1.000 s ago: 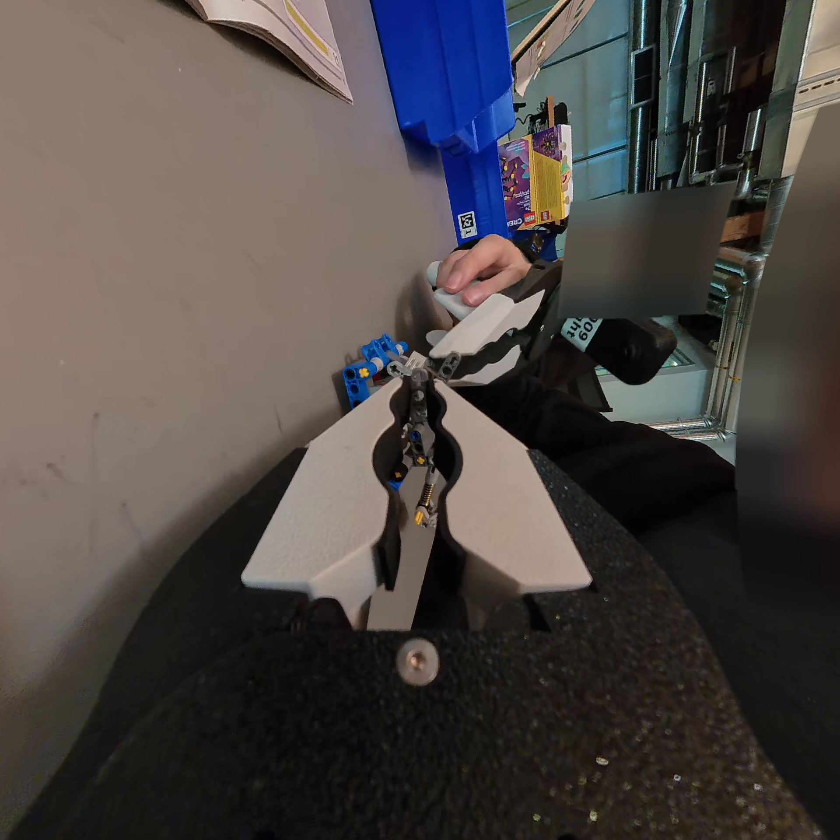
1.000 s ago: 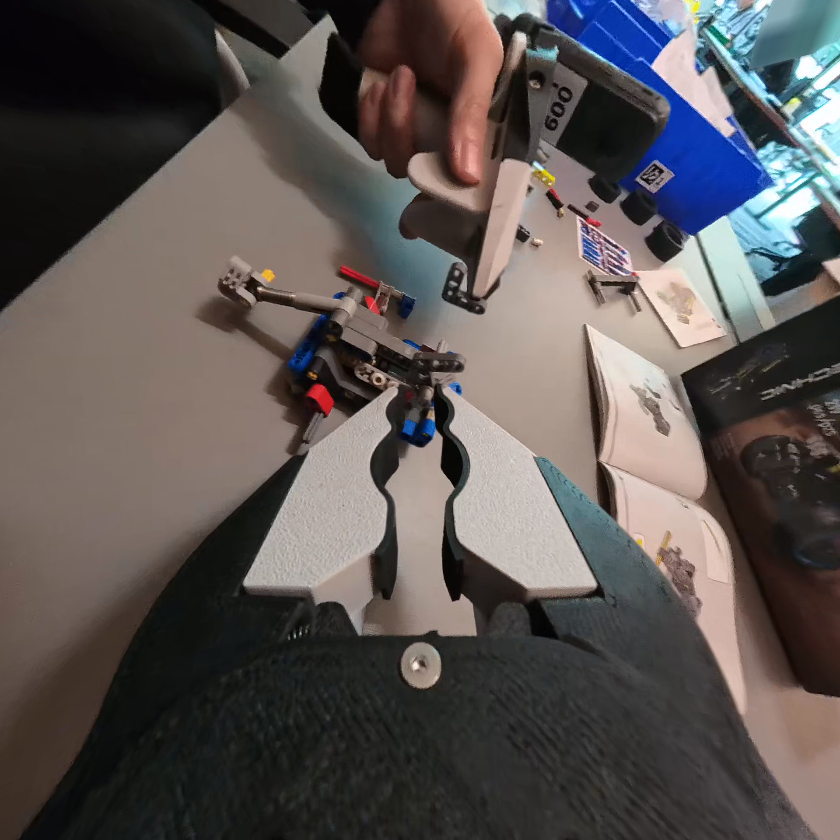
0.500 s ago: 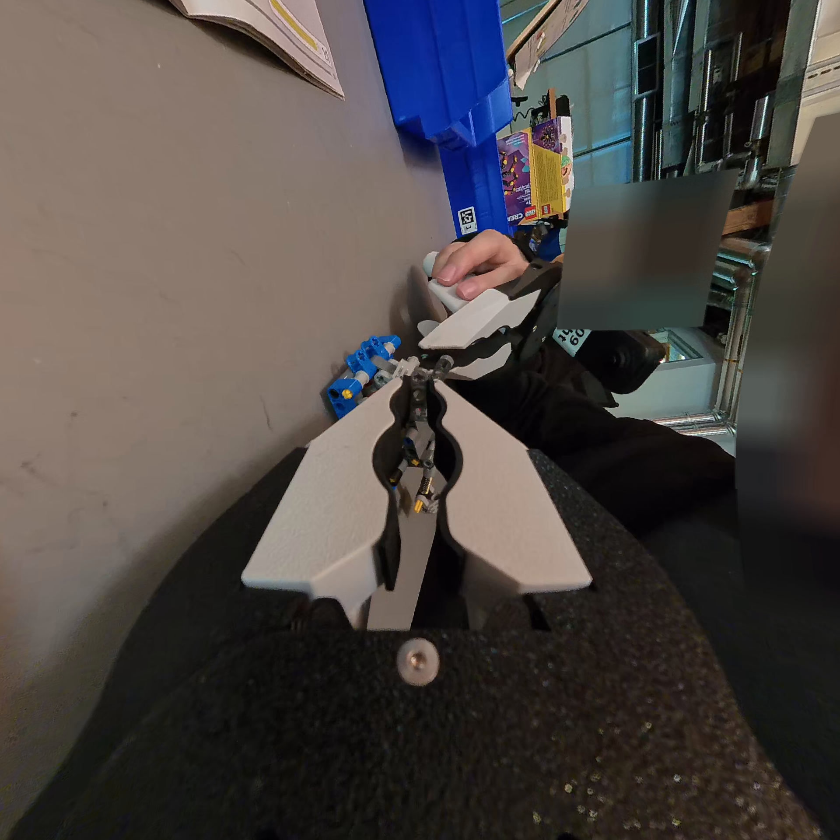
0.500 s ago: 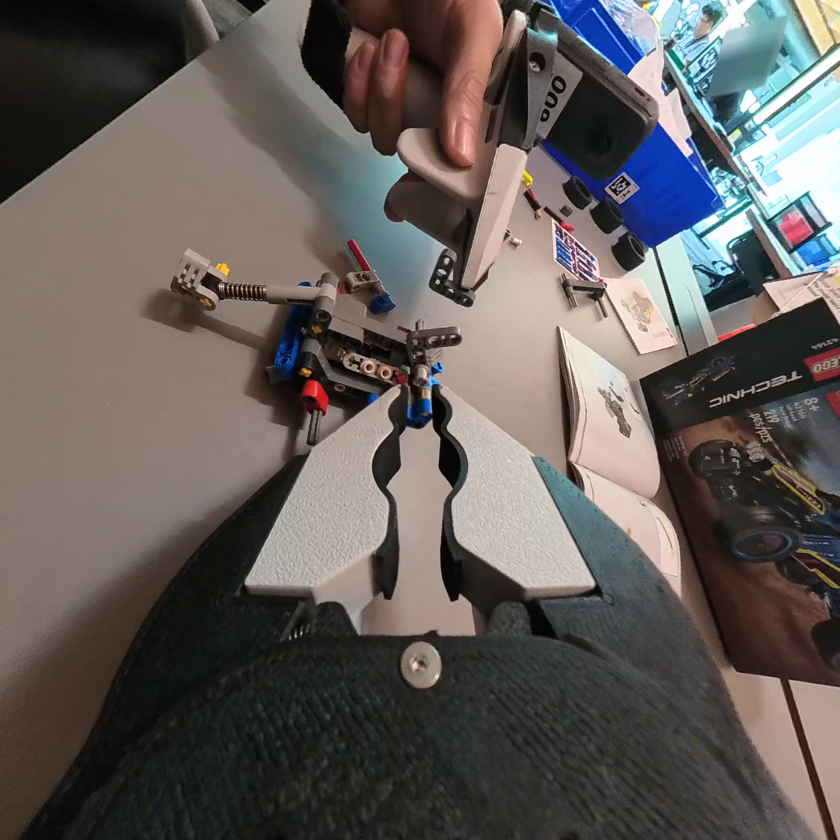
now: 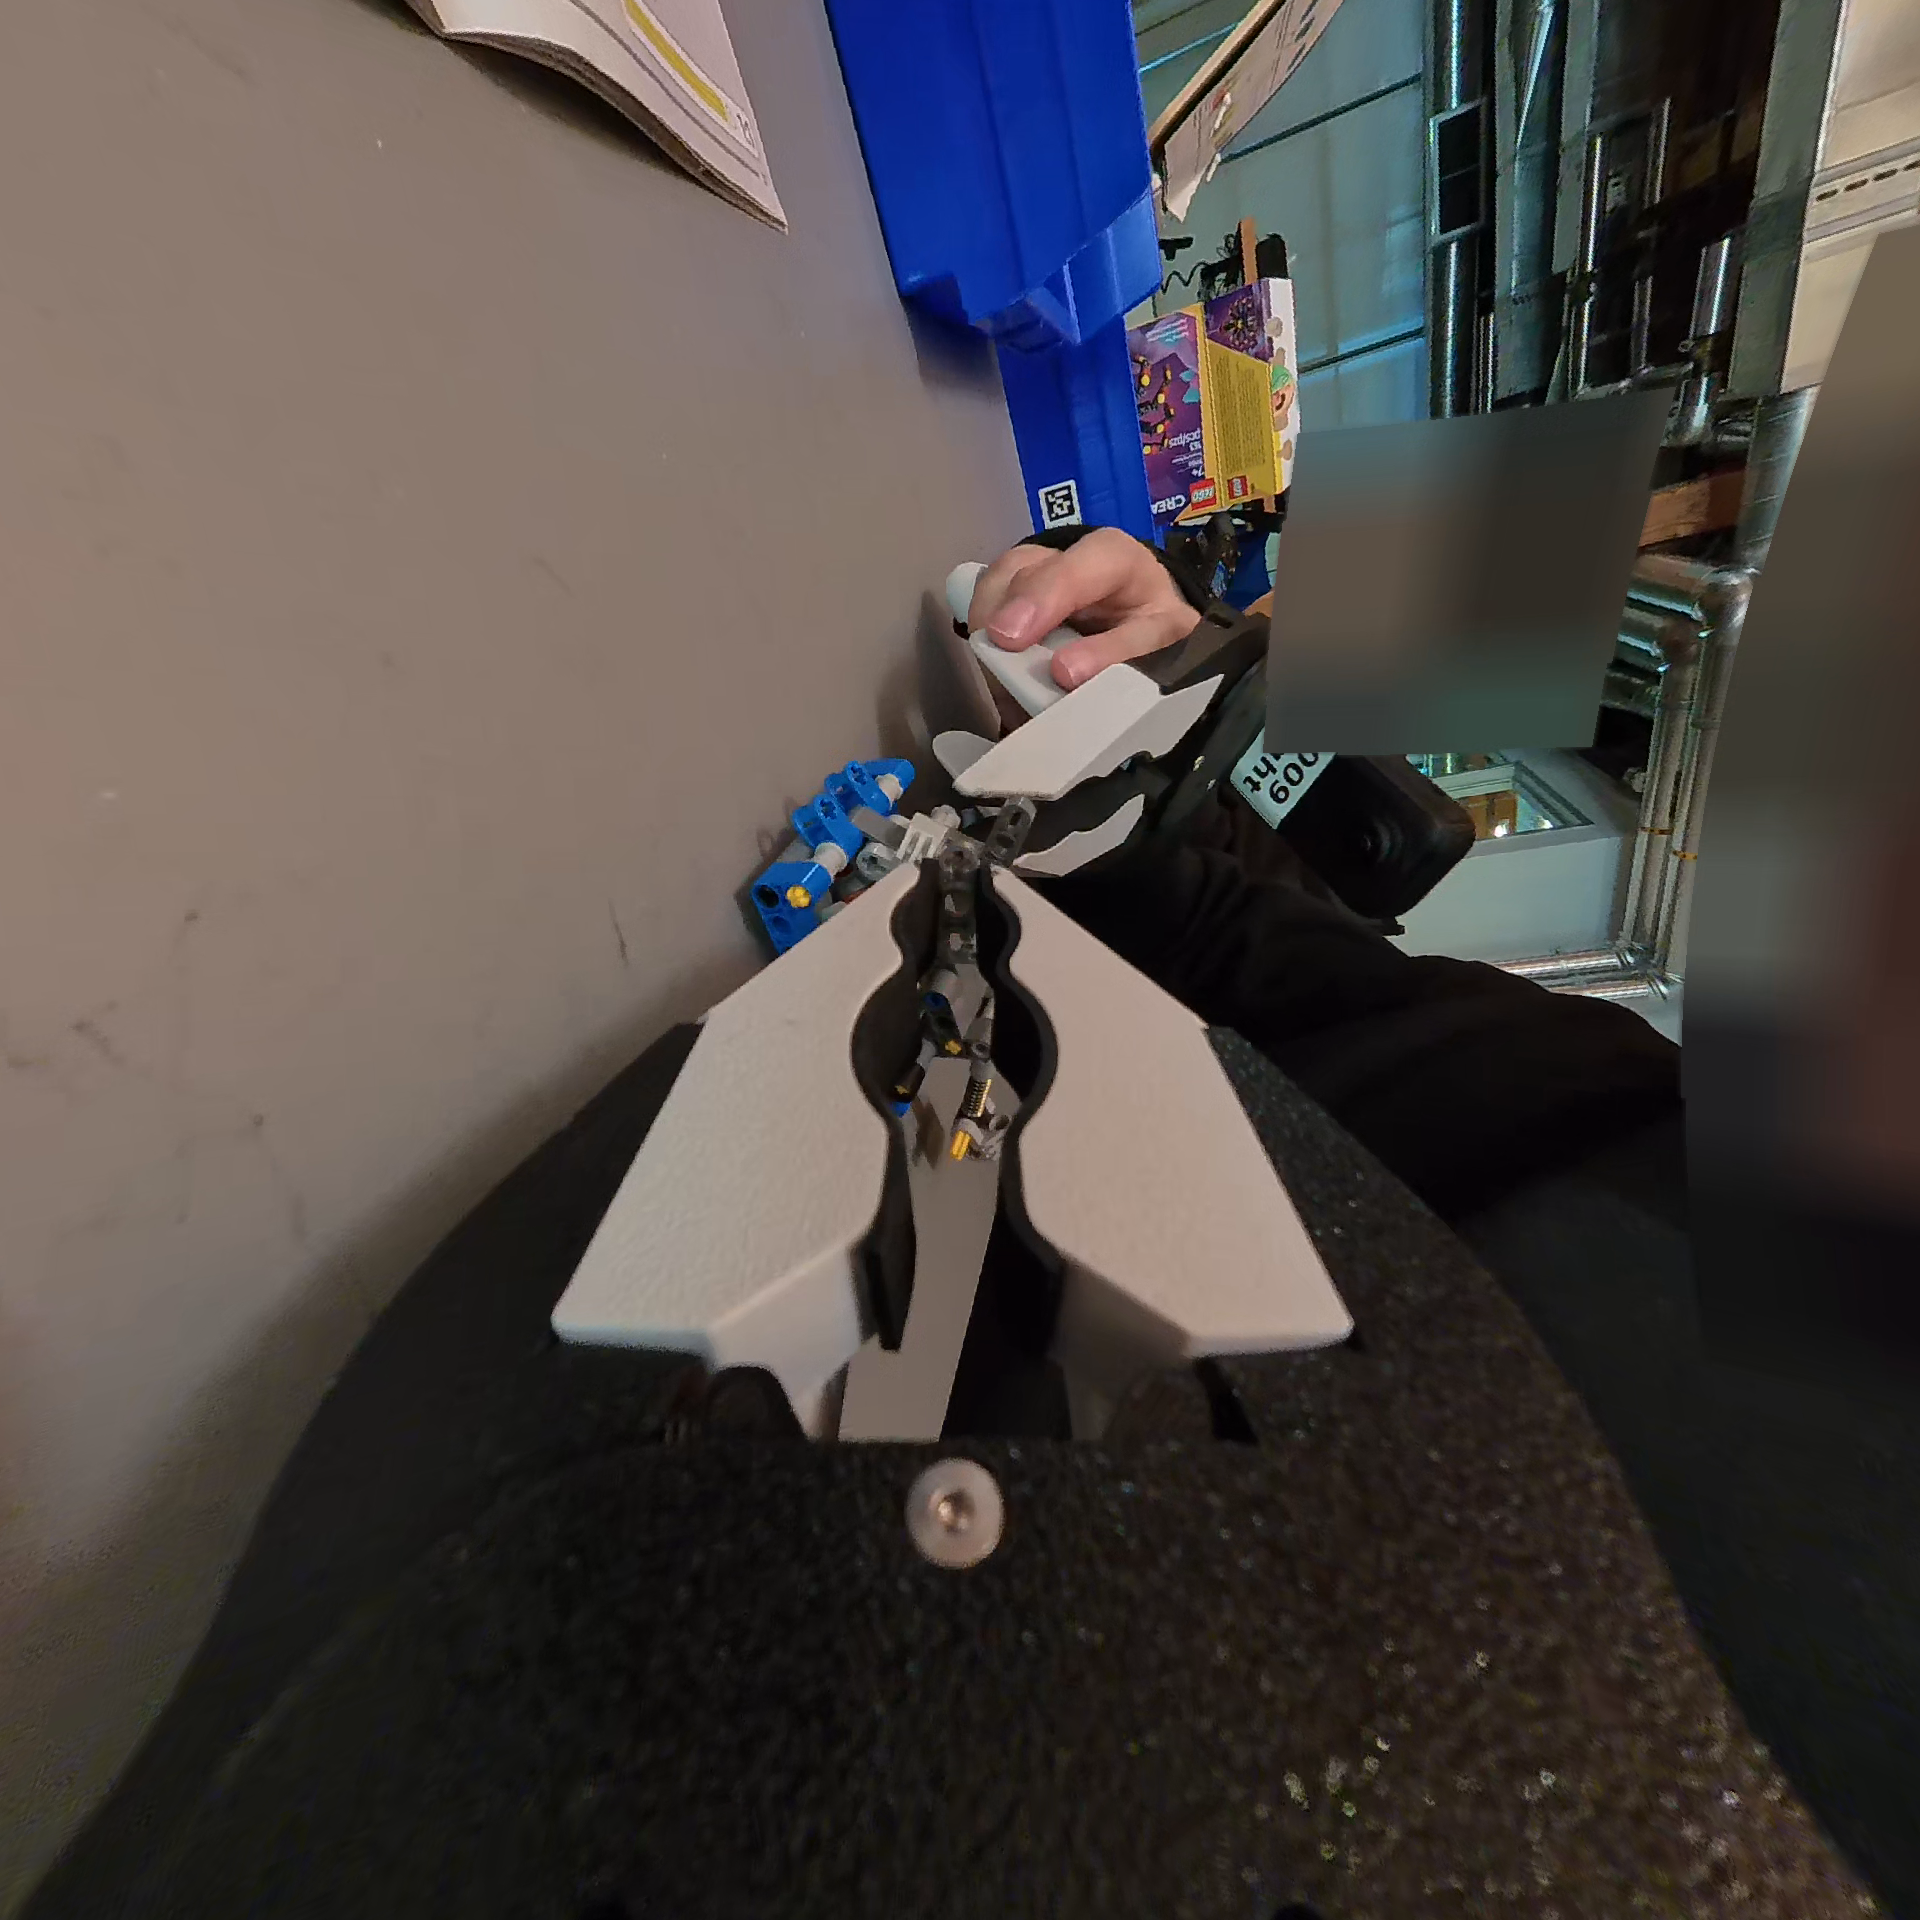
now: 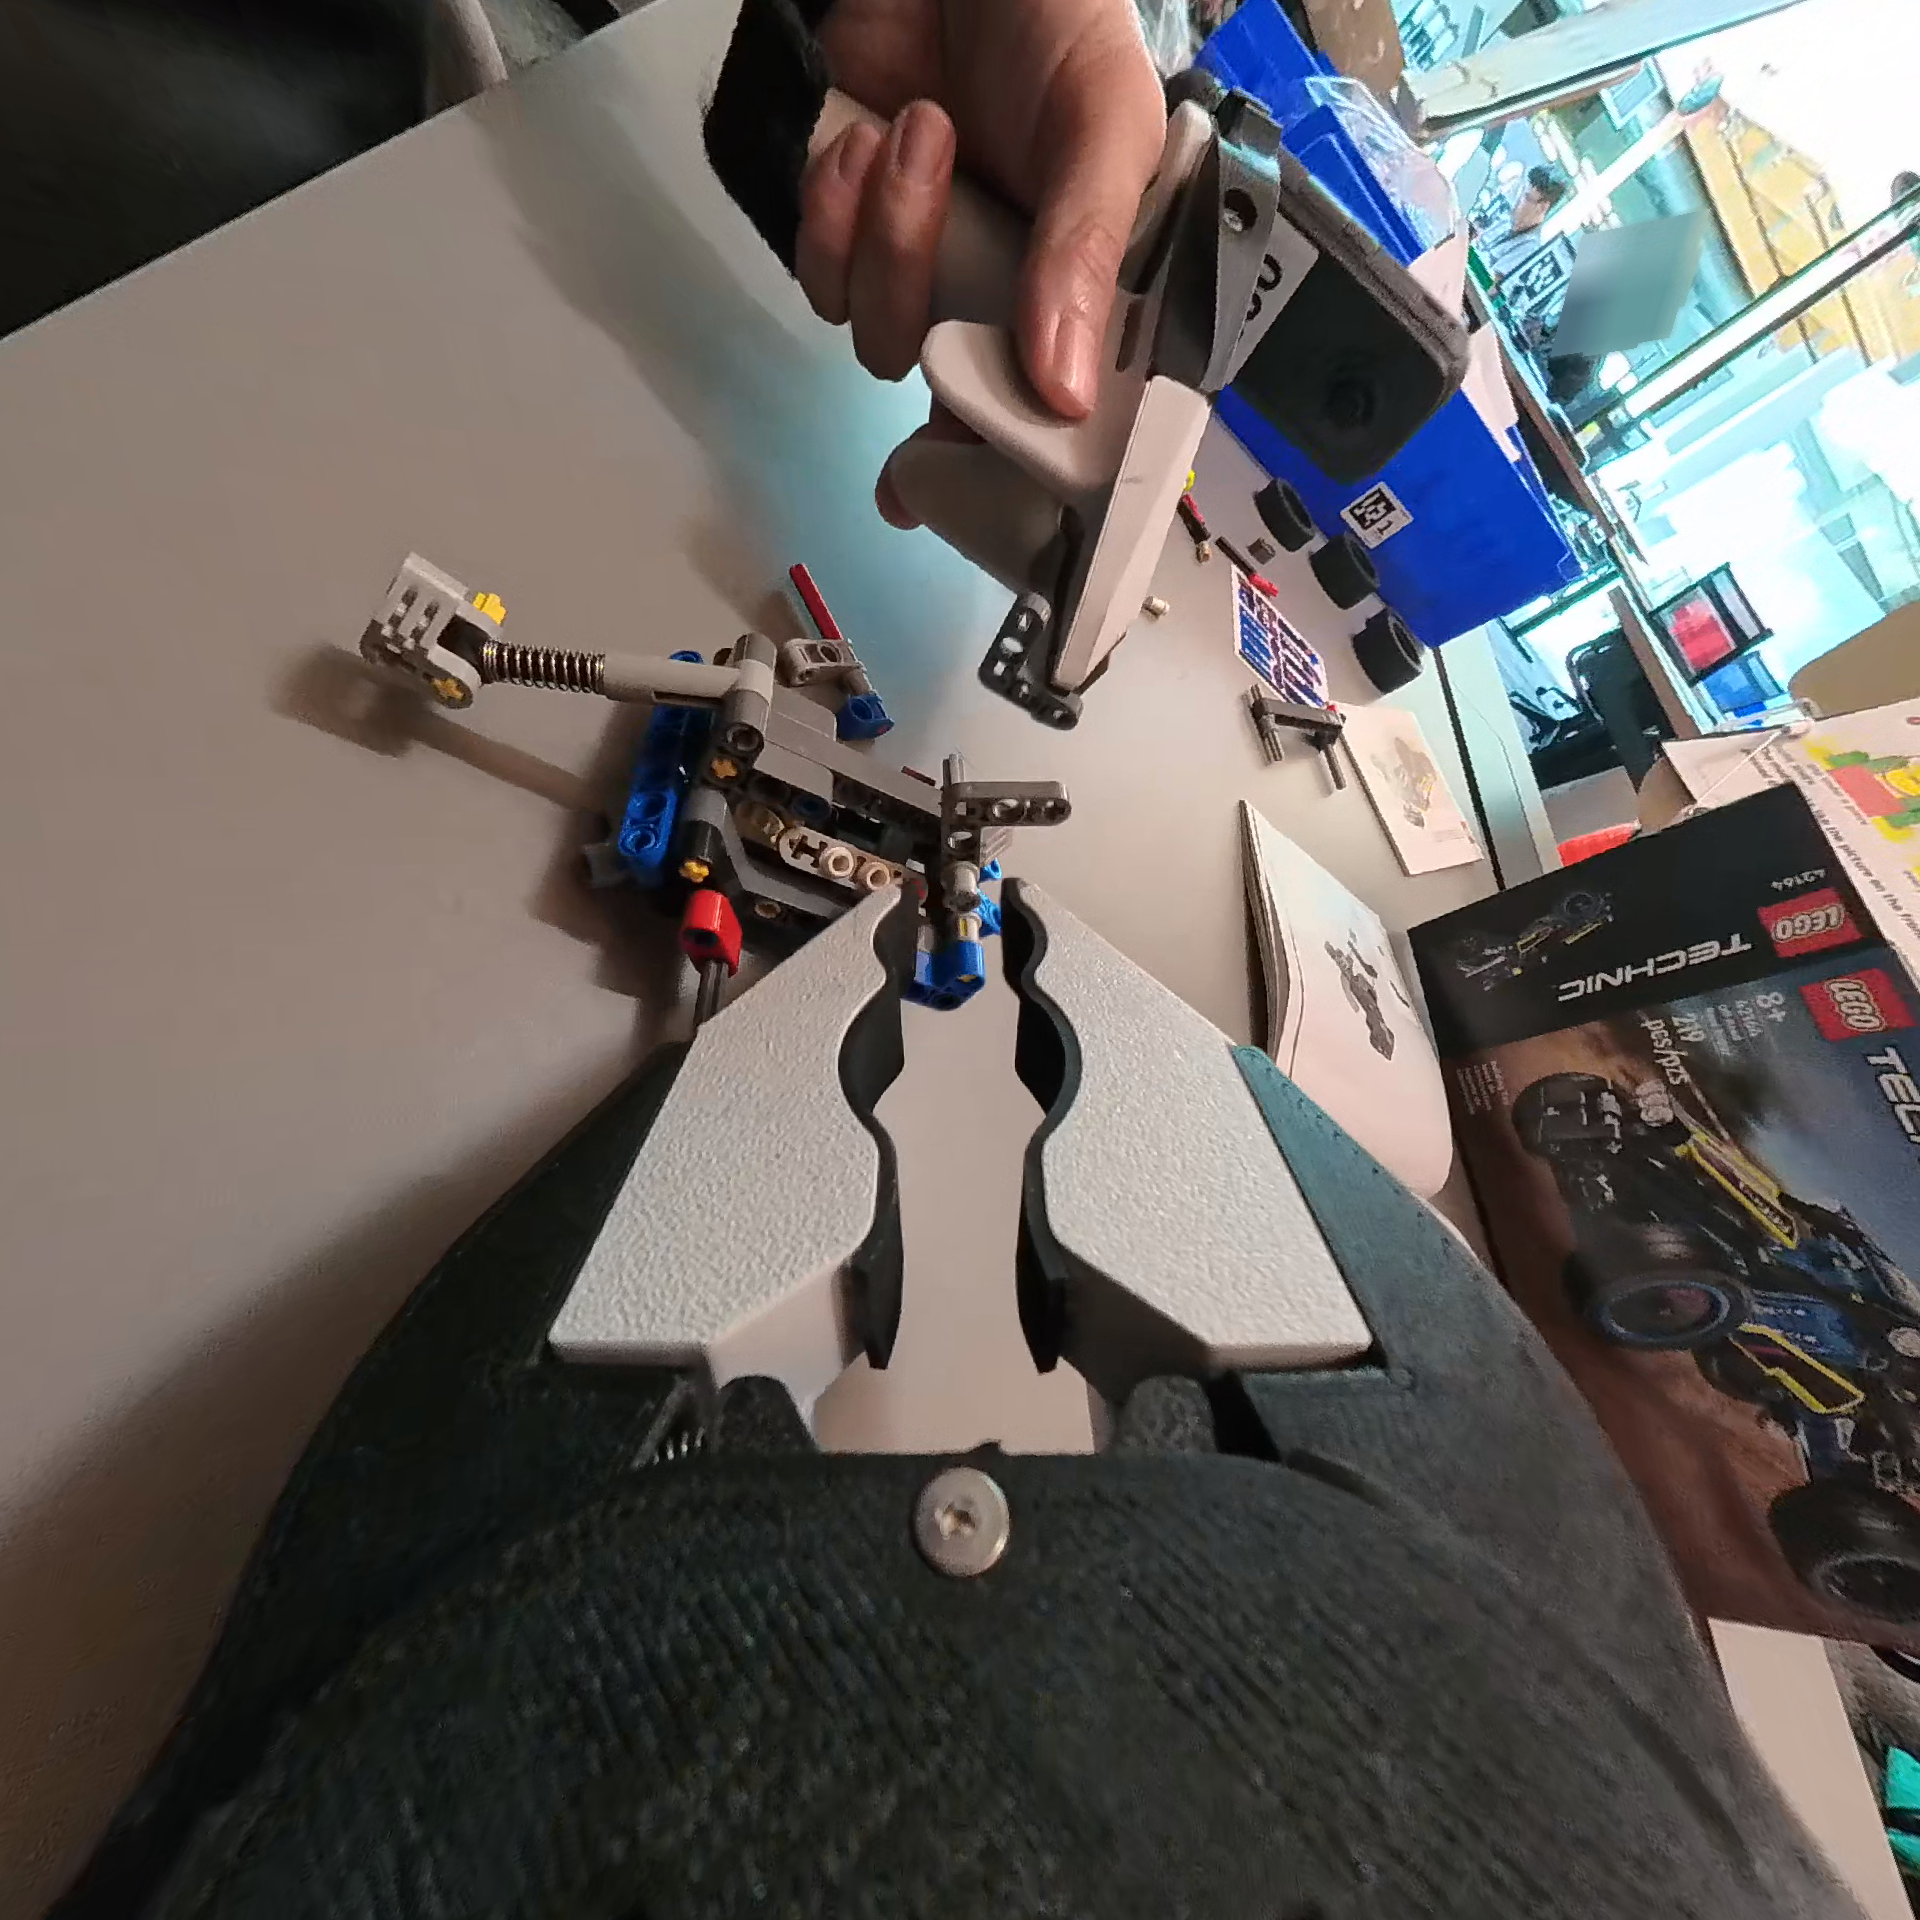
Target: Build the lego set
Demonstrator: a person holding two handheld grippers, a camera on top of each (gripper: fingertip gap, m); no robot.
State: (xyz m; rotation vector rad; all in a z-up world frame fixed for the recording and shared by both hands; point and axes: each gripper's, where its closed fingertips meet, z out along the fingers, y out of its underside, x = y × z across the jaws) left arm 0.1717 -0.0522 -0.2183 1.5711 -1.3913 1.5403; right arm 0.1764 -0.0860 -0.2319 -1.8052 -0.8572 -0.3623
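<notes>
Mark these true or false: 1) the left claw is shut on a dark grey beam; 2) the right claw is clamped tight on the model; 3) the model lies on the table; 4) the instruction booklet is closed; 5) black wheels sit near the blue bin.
1. True: the left claw grips a dark grey beam above the table.
2. False: the right claw stands open, with a gap beside the model's blue end.
3. True: it rests on the table.
4. False: the booklet lies open.
5. True: black wheels sit by the blue bin.
</notes>
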